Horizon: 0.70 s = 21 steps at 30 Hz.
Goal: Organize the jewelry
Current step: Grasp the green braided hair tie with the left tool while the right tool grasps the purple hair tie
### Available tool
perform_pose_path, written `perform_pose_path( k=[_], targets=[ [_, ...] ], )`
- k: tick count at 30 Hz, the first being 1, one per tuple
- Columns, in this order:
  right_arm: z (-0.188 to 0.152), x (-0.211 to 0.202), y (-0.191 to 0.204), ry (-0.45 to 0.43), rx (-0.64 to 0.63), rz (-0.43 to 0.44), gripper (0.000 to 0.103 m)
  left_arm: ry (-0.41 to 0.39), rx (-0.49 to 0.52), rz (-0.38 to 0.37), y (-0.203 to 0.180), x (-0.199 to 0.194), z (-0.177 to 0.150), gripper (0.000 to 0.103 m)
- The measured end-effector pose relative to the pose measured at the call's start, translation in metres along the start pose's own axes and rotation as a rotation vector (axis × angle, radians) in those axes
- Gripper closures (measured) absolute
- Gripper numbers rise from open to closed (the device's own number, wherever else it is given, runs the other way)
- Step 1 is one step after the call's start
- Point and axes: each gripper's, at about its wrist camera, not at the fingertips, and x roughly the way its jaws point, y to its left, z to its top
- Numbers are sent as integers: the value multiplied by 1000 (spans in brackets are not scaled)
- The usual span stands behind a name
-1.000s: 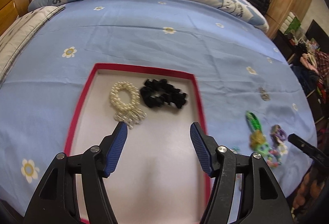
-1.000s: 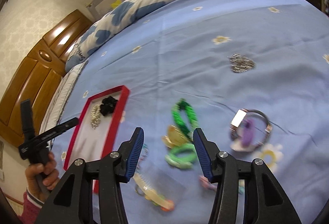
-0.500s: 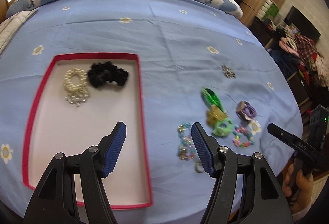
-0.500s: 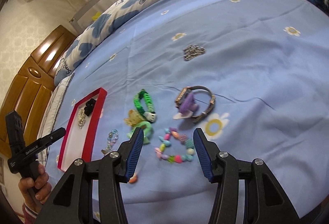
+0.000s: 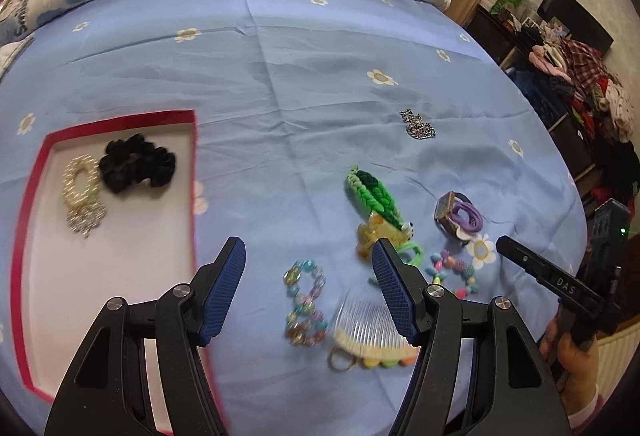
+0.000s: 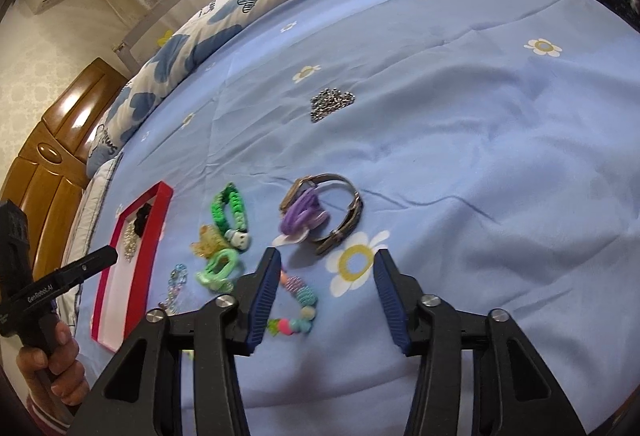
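inside the red tray [image 5: 194, 171] lie a pearl bracelet [image 5: 80, 181] and black scrunchie [image 5: 136, 167]; both grippers' fingers apart, empty.

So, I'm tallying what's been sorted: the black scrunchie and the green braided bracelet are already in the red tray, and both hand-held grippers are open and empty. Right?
Not quite. In the left wrist view the green braided bracelet lies on the blue bedsheet, outside the red tray. The black scrunchie shares the tray with a pearl bracelet. The left hand-held gripper and right hand-held gripper are open and empty.
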Motion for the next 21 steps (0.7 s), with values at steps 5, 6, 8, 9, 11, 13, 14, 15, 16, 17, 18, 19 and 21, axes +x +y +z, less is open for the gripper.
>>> perform_pose_path(
  k=[5, 6, 8, 9, 11, 13, 14, 15, 16, 17, 18, 19, 21],
  targets=[
    [10, -1, 2, -9, -9, 33, 67, 40, -2, -16, -8, 28, 14, 38],
    [11, -1, 5, -13, -19, 39, 67, 48, -8, -21, -9, 34, 16, 38],
    [14, 4, 11, -4, -34, 56, 67, 66, -14, -40, -12, 45, 22, 38],
    [16, 8, 13, 4, -38, 63, 67, 76, -15, -43, -14, 51, 25, 38],
    [17, 17, 15, 21, -43, 68, 69, 95, -13, -52, -16, 62, 30, 38],
    [18, 26, 15, 41, -37, 78, 74, 112, -10, -57, -20, 72, 34, 38],
    [18, 30, 15, 46, -34, 81, 76, 122, -8, -60, -22, 78, 35, 38],
    [18, 33, 14, 51, -32, 83, 76, 133, -7, -62, -23, 84, 37, 38],
    [19, 35, 13, 54, -29, 84, 77, 141, -6, -62, -25, 91, 39, 38],
    [19, 38, 13, 58, -25, 89, 81, 153, -4, -61, -26, 97, 39, 39],
    [20, 40, 12, 61, -22, 92, 83, 171, 2, -61, -28, 105, 39, 46],
    [20, 41, 11, 64, -21, 93, 88, 184, 6, -63, -29, 109, 39, 57],
    [21, 43, 12, 63, -21, 100, 90, 193, 24, -62, -33, 115, 37, 76]
  ],
)
